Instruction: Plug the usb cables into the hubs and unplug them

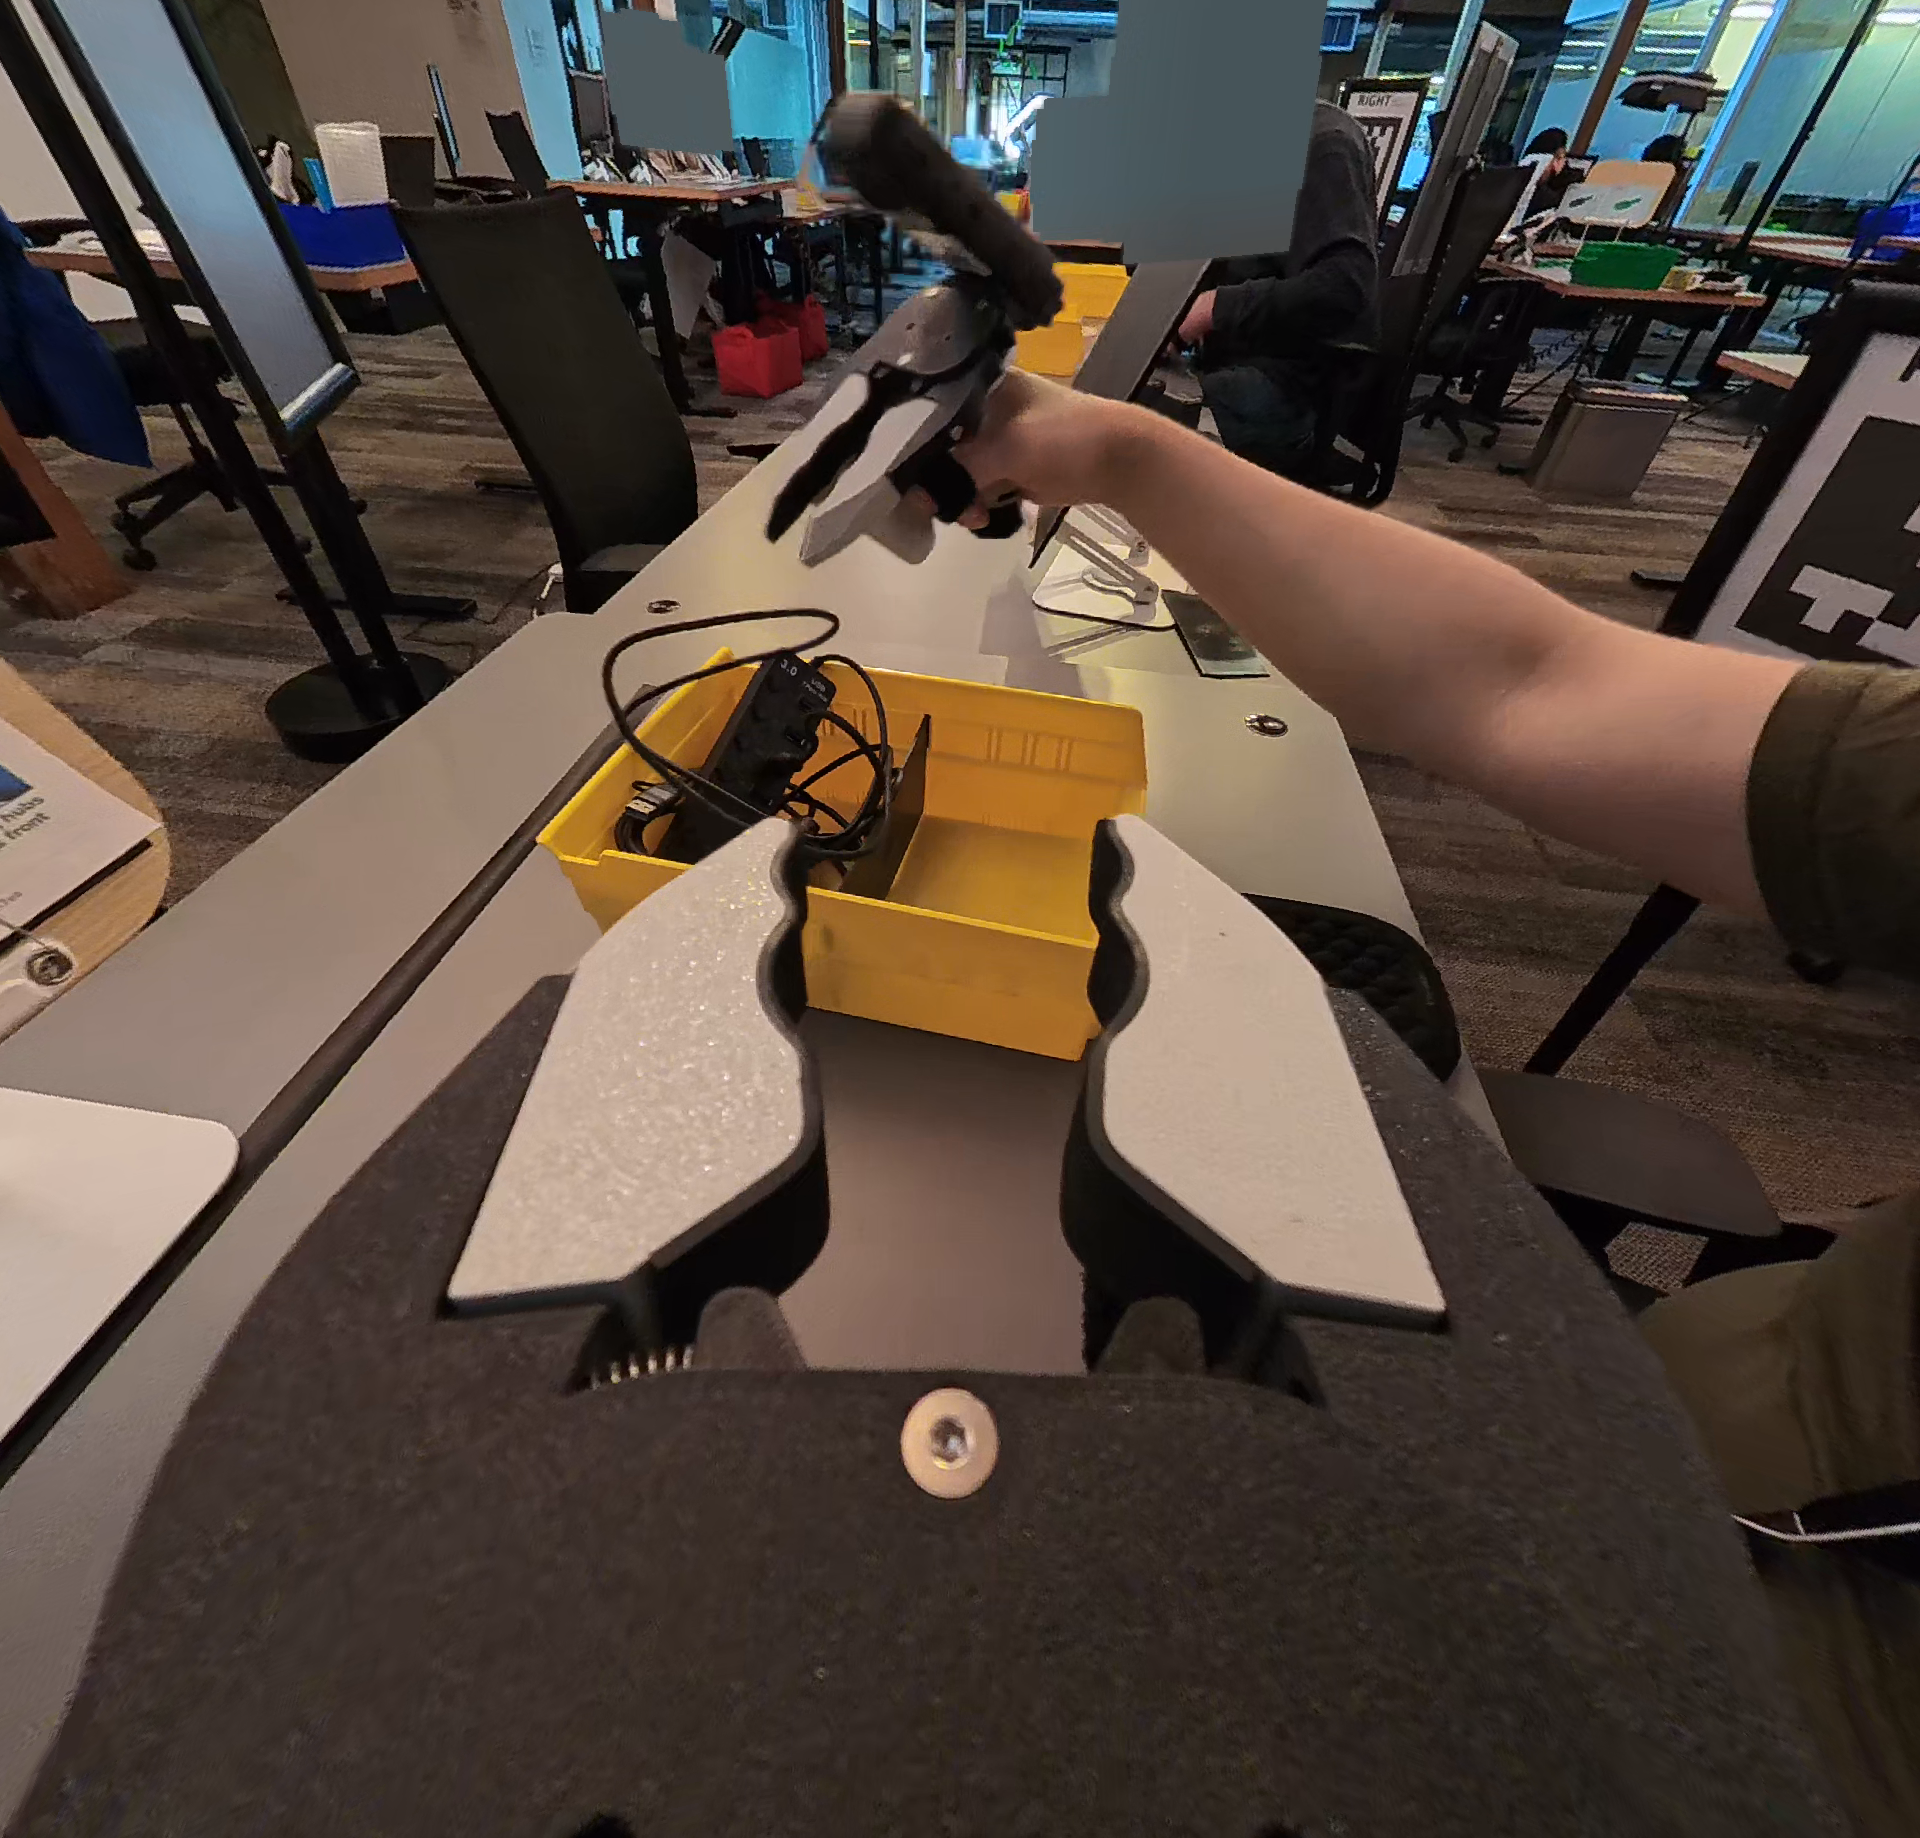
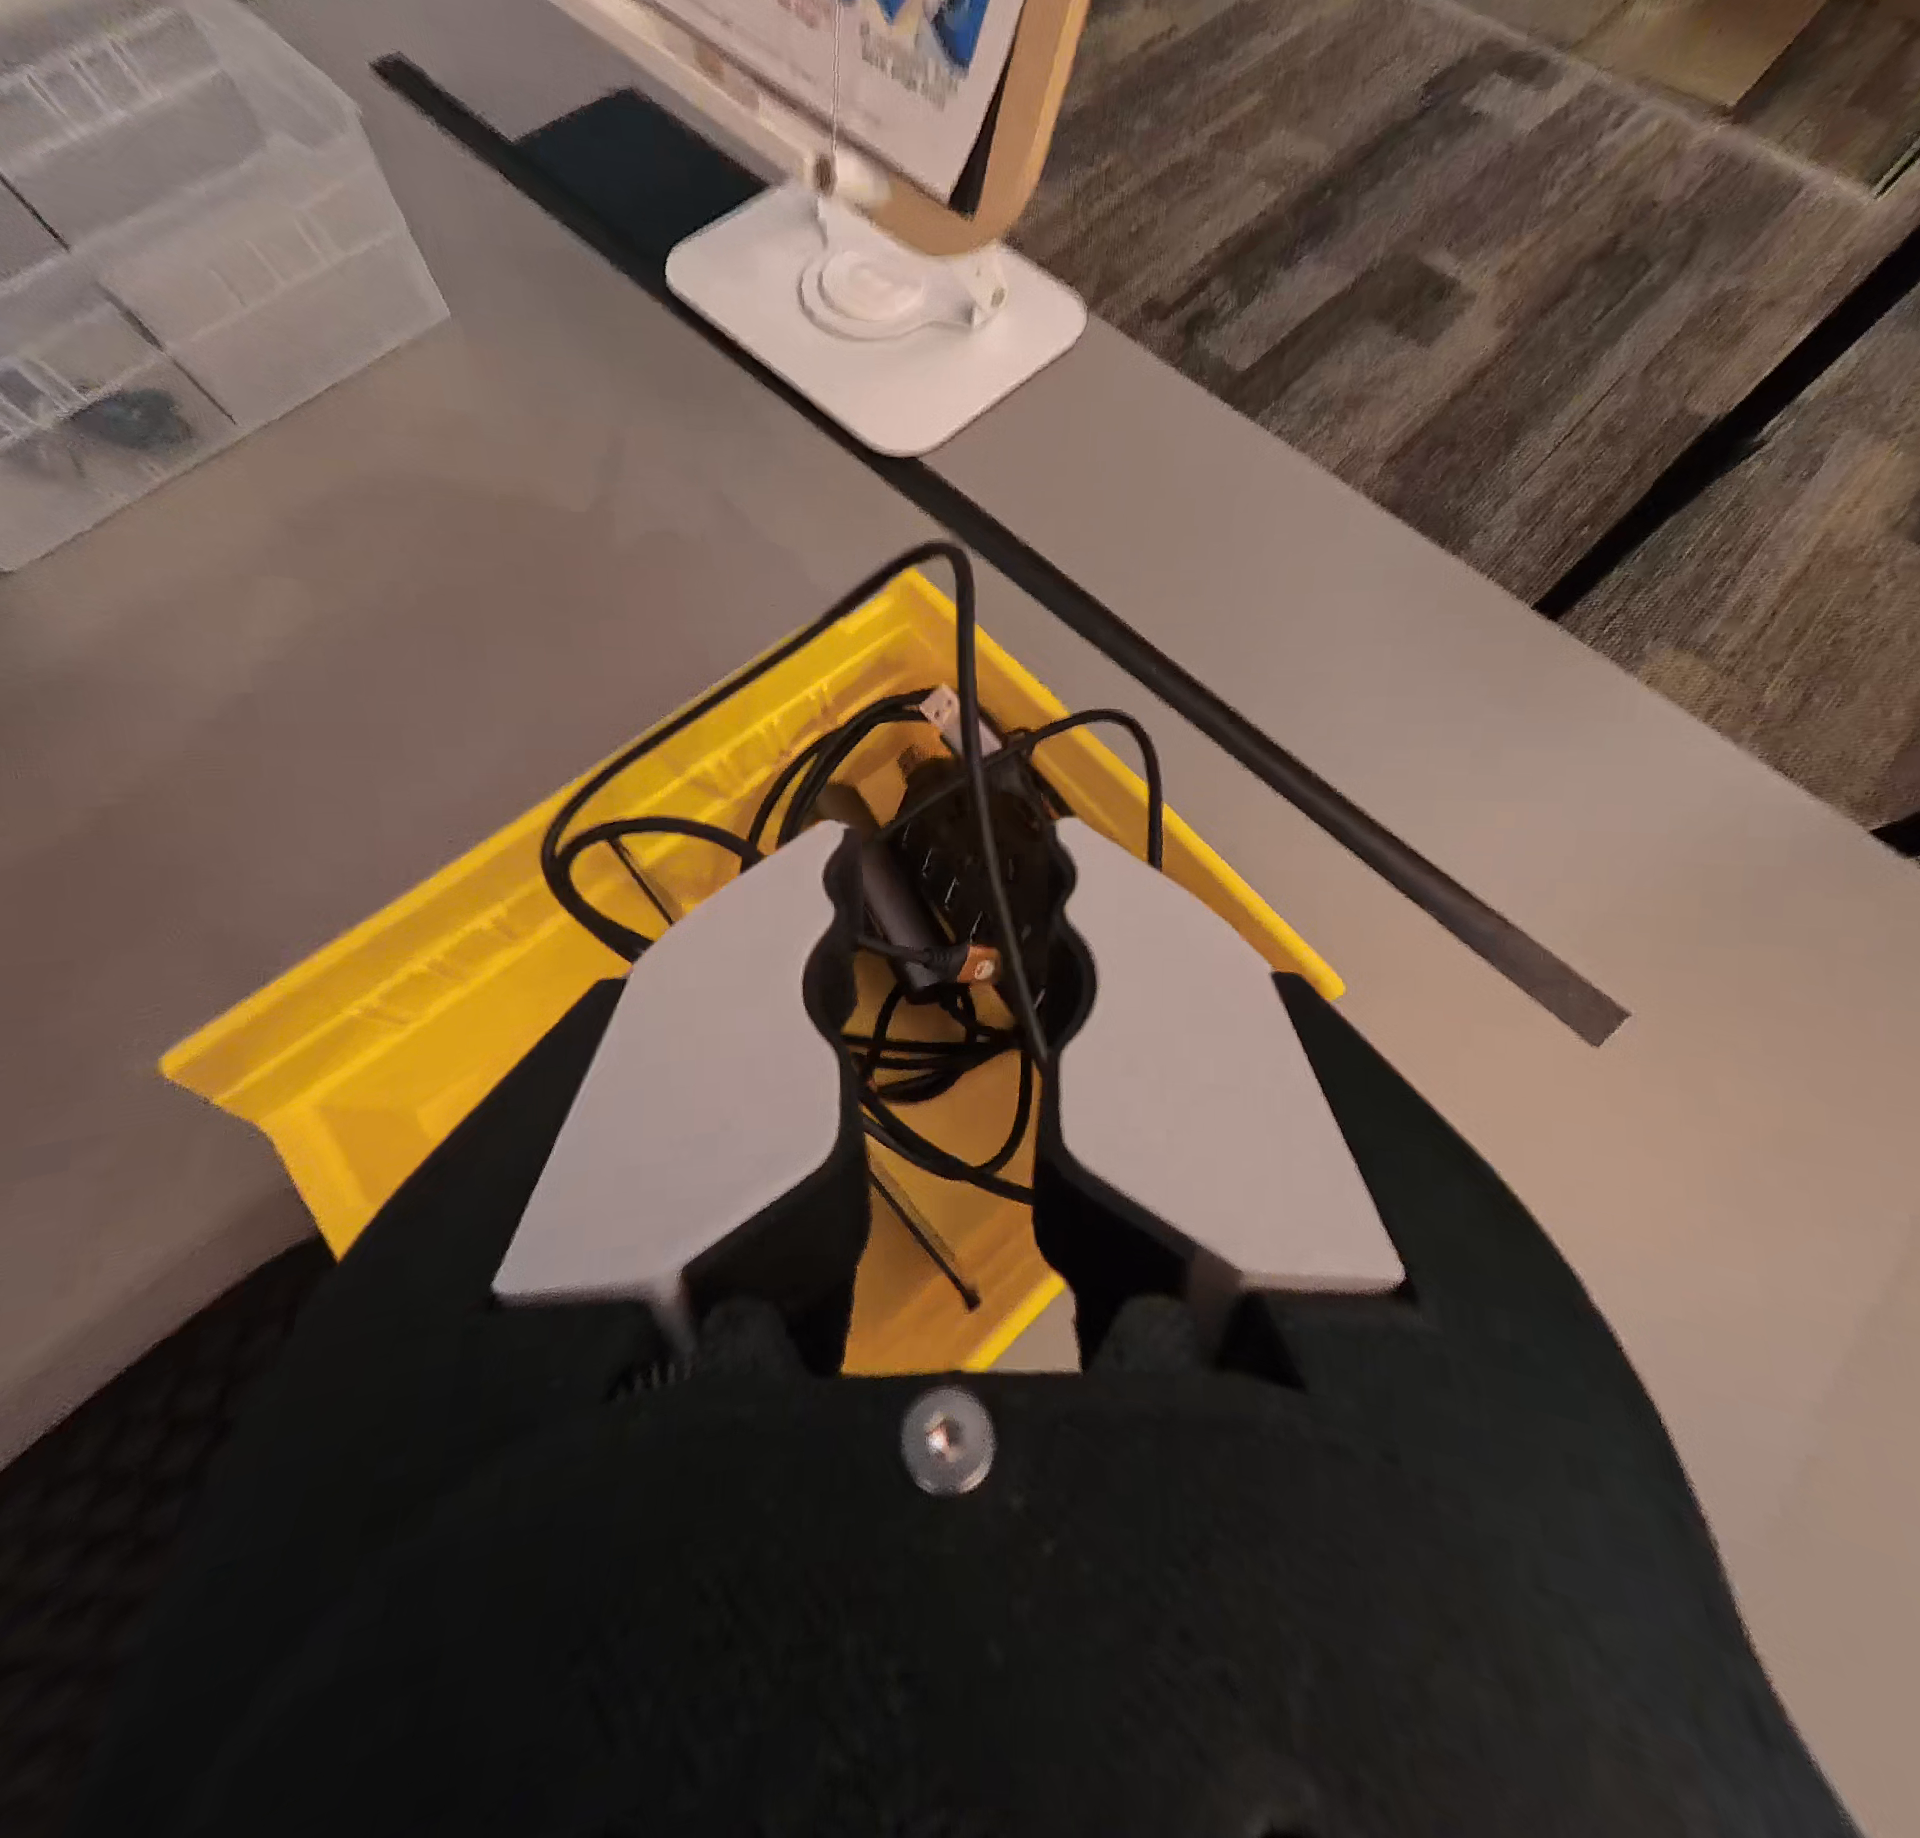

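A yellow bin [image 1: 997,941] with a black divider [image 1: 894,812] sits on the grey table [image 1: 343,884]. Its left compartment holds a black USB hub [image 1: 764,739] in a tangle of black cables [image 1: 717,645]. My left gripper [image 1: 951,858] is open and empty, just short of the bin's near wall. My right gripper [image 1: 810,531], held in a hand, hangs above the bin and points down at it. In the right wrist view it [image 2: 951,858] is open over the hub [image 2: 951,853]. Cables [image 2: 665,832], a silver USB plug [image 2: 940,710] and an orange-tipped plug [image 2: 975,965] lie there, none gripped.
A white stand base [image 2: 883,375] with a wooden-framed sign stands beyond the bin, across a black seam [image 2: 1247,749] in the table. A clear plastic box [image 2: 156,261] sits at the far left. Another white stand [image 1: 1101,583] and office chairs [image 1: 551,386] are behind the bin. My right fingertips sit around 30 cm from my left ones. My right gripper is the nearer one to the black seam [image 2: 1247,749]: about 25 cm, against 50 cm.
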A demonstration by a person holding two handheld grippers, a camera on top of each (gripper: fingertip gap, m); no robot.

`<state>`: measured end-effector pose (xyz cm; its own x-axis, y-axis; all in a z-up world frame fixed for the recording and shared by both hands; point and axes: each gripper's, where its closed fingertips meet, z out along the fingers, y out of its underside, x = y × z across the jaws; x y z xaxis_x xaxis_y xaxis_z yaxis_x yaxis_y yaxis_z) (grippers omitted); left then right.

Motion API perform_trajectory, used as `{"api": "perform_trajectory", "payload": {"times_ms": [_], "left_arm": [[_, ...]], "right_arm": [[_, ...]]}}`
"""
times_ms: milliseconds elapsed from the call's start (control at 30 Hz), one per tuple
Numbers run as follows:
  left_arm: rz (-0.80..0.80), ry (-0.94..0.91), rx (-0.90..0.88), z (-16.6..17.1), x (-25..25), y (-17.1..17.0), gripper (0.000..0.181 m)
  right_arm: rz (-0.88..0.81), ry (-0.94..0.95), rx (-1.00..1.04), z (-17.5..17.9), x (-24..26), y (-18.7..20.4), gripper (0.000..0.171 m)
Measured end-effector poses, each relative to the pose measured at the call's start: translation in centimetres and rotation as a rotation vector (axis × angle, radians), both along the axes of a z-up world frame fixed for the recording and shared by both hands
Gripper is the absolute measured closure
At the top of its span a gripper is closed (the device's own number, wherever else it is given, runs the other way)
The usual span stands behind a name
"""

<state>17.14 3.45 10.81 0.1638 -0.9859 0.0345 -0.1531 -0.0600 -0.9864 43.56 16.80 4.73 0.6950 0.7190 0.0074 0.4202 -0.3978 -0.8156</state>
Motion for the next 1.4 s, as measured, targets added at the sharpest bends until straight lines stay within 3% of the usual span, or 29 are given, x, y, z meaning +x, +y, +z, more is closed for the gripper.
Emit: {"api": "perform_trajectory", "payload": {"times_ms": [133,200,267,367,500,600,667,733,833,967,1033,1067,1400], "left_arm": [[0.069,-0.017,0.012,0.7,-0.9,0.8,0.130],[0.103,-0.018,0.003,1.2,-1.5,0.9,0.130],[0.164,0.029,0.008,1.4,-2.7,1.1,0.130],[0.329,0.152,0.060,1.6,-6.5,1.7,0.128],[0.398,0.200,-0.042,1.8,-11.5,0.9,0.125],[0.721,0.400,-0.077,-0.8,-19.8,3.2,0.120],[1.004,0.529,-0.101,-2.9,-27.3,4.4,0.122],[1.160,0.605,-0.193,-5.7,-33.2,4.2,0.125],[1.165,0.578,-0.441,-10.5,-37.0,3.3,0.128],[1.202,0.591,-0.537,-15.3,-40.1,2.6,0.126],[1.204,0.649,-0.565,-16.9,-41.1,2.1,0.125],[1.204,0.668,-0.575,-17.3,-41.3,2.0,0.124],[1.207,0.703,-0.639,-19.0,-42.1,1.7,0.139]], "right_arm": [[-0.114,0.052,0.237,3.5,0.5,-1.8,0.142],[-0.276,0.122,0.180,3.4,2.4,-2.5,0.139],[-0.409,0.174,0.000,1.3,3.8,-4.2,0.130],[-0.549,0.021,-0.092,-3.1,6.4,-6.7,0.130],[-0.570,-0.075,-0.269,-7.6,8.7,-8.3,0.131],[-0.593,0.064,-0.356,-9.2,9.2,-7.7,0.136],[-0.598,0.024,-0.403,-10.6,9.6,-7.9,0.136],[-0.576,-0.026,-0.393,-11.3,9.2,-7.8,0.135],[-0.583,-0.103,-0.451,-12.3,8.8,-8.1,0.133],[-0.637,-0.216,-0.548,-14.1,8.9,-8.3,0.133],[-0.616,-0.194,-0.617,-15.1,8.0,-8.2,0.152],[-0.602,-0.172,-0.646,-15.5,7.3,-8.1,0.164],[-0.633,-0.159,-0.764,-16.3,5.2,-7.1,0.165]]}}
